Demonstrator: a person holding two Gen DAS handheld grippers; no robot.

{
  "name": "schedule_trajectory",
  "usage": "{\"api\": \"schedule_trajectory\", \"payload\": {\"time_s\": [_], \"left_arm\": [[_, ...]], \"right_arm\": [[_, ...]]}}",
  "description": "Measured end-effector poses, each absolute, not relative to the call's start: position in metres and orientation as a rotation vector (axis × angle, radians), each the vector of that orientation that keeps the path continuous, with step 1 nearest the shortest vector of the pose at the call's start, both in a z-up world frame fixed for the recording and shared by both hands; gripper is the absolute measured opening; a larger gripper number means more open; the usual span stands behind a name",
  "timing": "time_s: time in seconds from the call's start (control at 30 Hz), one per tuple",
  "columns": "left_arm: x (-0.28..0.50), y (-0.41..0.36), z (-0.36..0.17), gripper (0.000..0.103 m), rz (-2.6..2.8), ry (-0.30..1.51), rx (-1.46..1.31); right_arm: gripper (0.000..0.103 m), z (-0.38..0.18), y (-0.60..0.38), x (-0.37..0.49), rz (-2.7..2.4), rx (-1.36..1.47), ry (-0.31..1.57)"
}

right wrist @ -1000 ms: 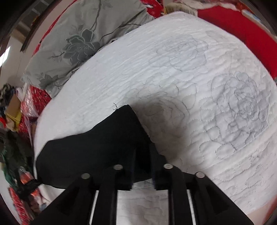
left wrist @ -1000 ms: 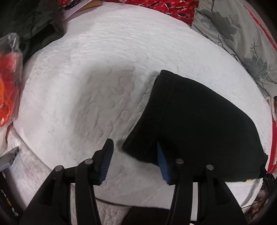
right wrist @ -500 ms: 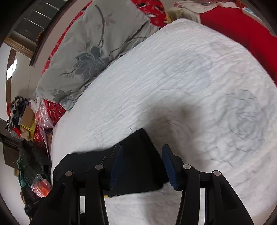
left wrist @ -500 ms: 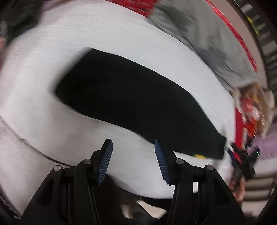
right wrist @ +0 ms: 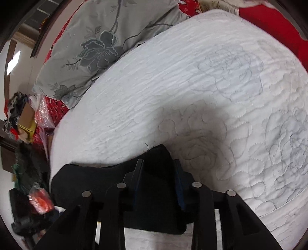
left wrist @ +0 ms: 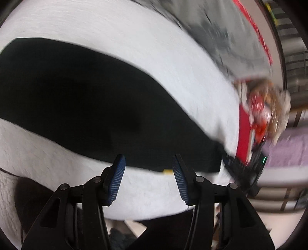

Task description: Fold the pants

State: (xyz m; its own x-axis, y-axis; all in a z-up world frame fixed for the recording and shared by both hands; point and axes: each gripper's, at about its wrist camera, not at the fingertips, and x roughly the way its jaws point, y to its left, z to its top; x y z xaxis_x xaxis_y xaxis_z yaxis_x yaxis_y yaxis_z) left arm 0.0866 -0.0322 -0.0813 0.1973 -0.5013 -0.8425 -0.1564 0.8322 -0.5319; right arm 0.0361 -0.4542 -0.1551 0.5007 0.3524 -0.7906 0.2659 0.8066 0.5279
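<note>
The pants (right wrist: pixel 107 184) are looking like matt black cloth. The quilt (right wrist: pixel 173 92) is showing white stitched fabric, puckered. Upper left, the pillow (right wrist: pixel 100 44) is gleaming faintly, satiny grey.

Solid black pants (left wrist: pixel 80 100) on the white quilted bedspread (right wrist: pixel 192 86) stitched with grey rose outlines; grey pillow (right wrist: pixel 104 38) printed with darker grey flowers; plain red sheet (right wrist: pixel 269 17) beyond; ribbed blue pads (left wrist: pixel 116 178) on black fingers

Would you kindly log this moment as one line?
left tool: open, empty | right tool: closing around black pants corner | white quilt
</note>
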Motion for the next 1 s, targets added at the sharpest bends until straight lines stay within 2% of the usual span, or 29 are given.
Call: {"api": "schedule_trajectory", "payload": {"time_s": [0.27,0.4,0.5,0.67,0.7,0.73,0.77,0.8,0.87,0.9,1.0], "left_arm": [[0.142,0.135,-0.056,0.052,0.013,1.274,-0.595],[0.157,0.185,-0.064,0.056,0.071,1.295,-0.617],[0.165,0.181,-0.077,0.056,0.04,1.337,-0.591],[0.175,0.153,-0.09,0.056,-0.053,1.362,-0.527],[0.178,0.143,-0.089,0.053,-0.032,1.35,-0.469],[0.179,0.137,-0.087,0.045,-0.021,1.341,-0.441],[0.178,0.137,-0.086,0.016,-0.014,1.335,-0.428],[0.176,0.135,-0.084,0.008,-0.037,1.337,-0.471],[0.172,0.135,-0.077,0.008,-0.037,1.297,-0.485],[0.173,0.131,-0.076,0.008,0.015,1.277,-0.408],[0.175,0.136,-0.096,0.008,0.076,1.335,-0.4]], "right_arm": [[0.033,-0.161,-0.463,0.032,0.077,0.708,1.075],[0.04,-0.163,-0.46,0.036,0.065,0.719,1.069],[0.043,-0.162,-0.457,0.04,0.05,0.725,1.062],[0.043,-0.162,-0.452,0.048,0.029,0.713,1.069],[0.041,-0.162,-0.452,0.048,0.025,0.714,1.07],[0.035,-0.162,-0.453,0.049,0.016,0.712,1.071],[0.028,-0.161,-0.453,0.05,0.002,0.702,1.067],[0.014,-0.159,-0.452,0.051,0.001,0.696,1.067],[0.011,-0.149,-0.456,0.047,-0.002,0.71,1.017],[0.01,-0.145,-0.458,0.046,-0.002,0.725,0.987],[0.01,-0.153,-0.462,0.05,-0.036,0.742,1.01]]}}
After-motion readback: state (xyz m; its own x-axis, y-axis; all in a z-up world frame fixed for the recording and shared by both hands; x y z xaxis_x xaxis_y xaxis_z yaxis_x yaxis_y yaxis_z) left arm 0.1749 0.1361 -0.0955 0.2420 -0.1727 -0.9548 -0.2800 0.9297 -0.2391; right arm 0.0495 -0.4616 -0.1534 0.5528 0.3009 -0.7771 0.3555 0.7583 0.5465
